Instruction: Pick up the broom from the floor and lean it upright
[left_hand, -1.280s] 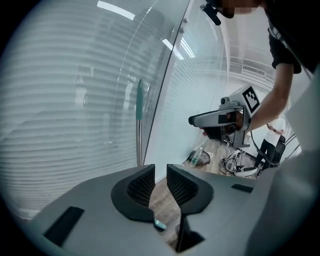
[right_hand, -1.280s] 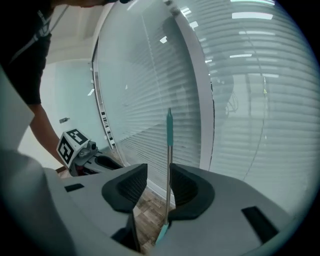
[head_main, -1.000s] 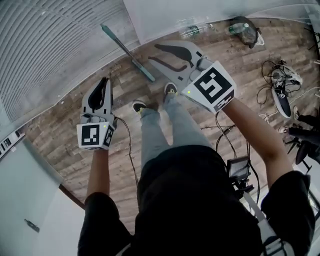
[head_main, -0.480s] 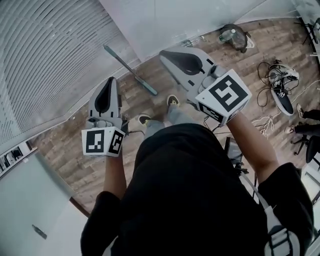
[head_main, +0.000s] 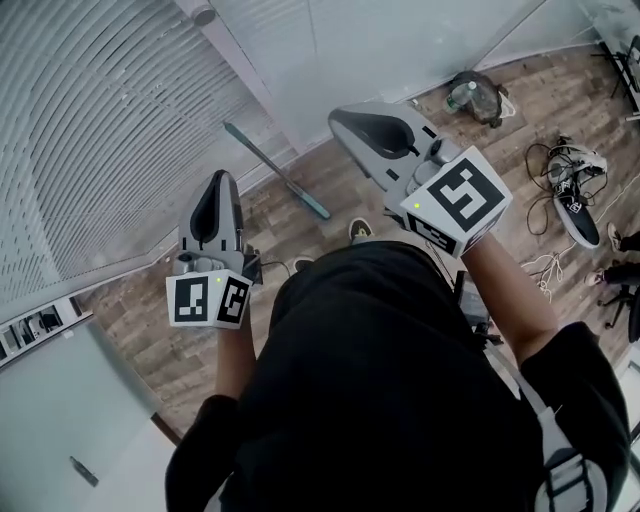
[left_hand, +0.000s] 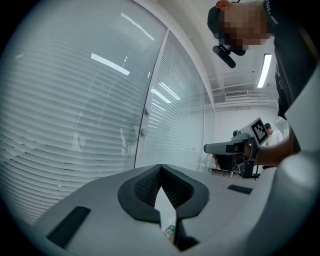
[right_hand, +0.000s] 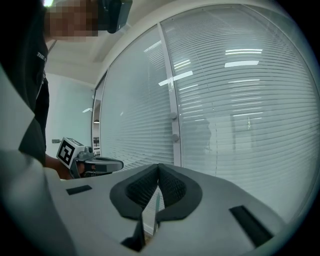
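A teal broom handle slants from the wooden floor up against the glass wall with blinds; its lower end rests near the wall's base. Neither gripper touches it. In the head view my left gripper is held up at the left, shut and empty, some way left of the handle. My right gripper is raised at the right, also shut with nothing in it. In the left gripper view the jaws meet in front of the blinds. In the right gripper view the jaws are closed too.
A person's feet stand just in front of the broom. A bag with a bottle lies by the wall at the back right. Shoes and tangled cables cover the floor at the right. A vertical door post divides the glass panels.
Both grippers have risen toward the camera. The right gripper's jaws, wide open a second ago, have closed empty. The broom stays slanted against the wall.
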